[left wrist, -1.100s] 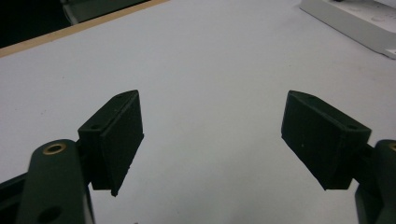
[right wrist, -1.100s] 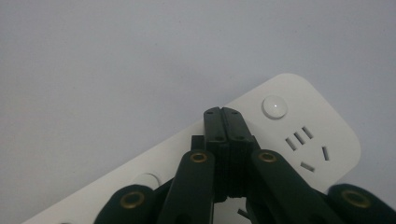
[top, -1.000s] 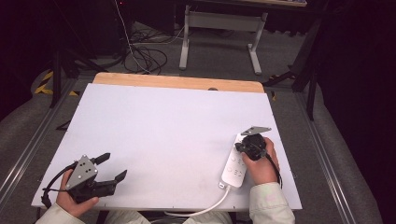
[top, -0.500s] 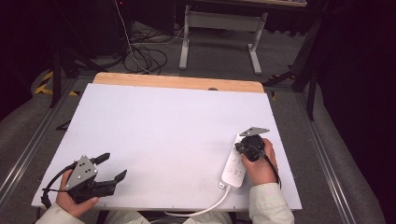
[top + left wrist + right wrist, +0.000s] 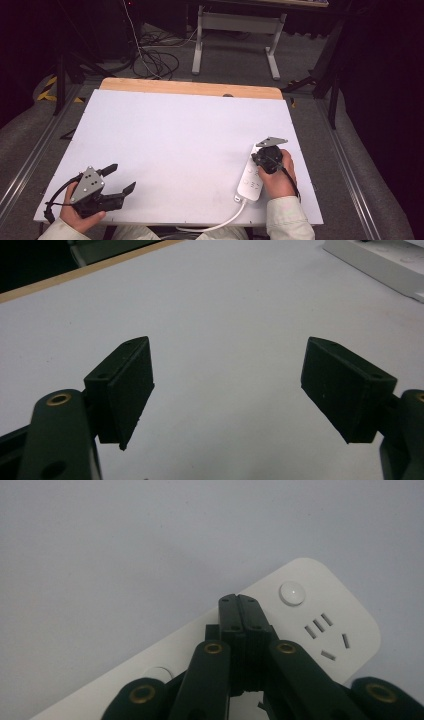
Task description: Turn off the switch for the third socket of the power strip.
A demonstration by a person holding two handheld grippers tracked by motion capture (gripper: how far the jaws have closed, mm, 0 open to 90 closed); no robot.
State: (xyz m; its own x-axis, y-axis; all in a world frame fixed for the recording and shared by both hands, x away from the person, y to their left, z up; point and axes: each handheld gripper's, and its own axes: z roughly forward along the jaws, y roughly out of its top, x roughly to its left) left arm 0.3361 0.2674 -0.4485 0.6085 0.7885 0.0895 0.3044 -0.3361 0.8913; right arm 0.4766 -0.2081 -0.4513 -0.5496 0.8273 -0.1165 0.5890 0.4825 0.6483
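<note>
The left gripper (image 5: pixel 119 179) rests at about 7 o'clock on the white counter (image 5: pixel 190 140), its jaws wide apart with nothing between them. At about 4 o'clock lies the white power strip (image 5: pixel 250 181), its cord running off the near edge. The right gripper (image 5: pixel 243 600) is clenched tight, tips together, right over the strip near its round button (image 5: pixel 292 593). To press well, I think it should push straight down, softly, so the strip doesn't slide.

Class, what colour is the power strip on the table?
White; the power strip shows best in the right gripper view.
</note>
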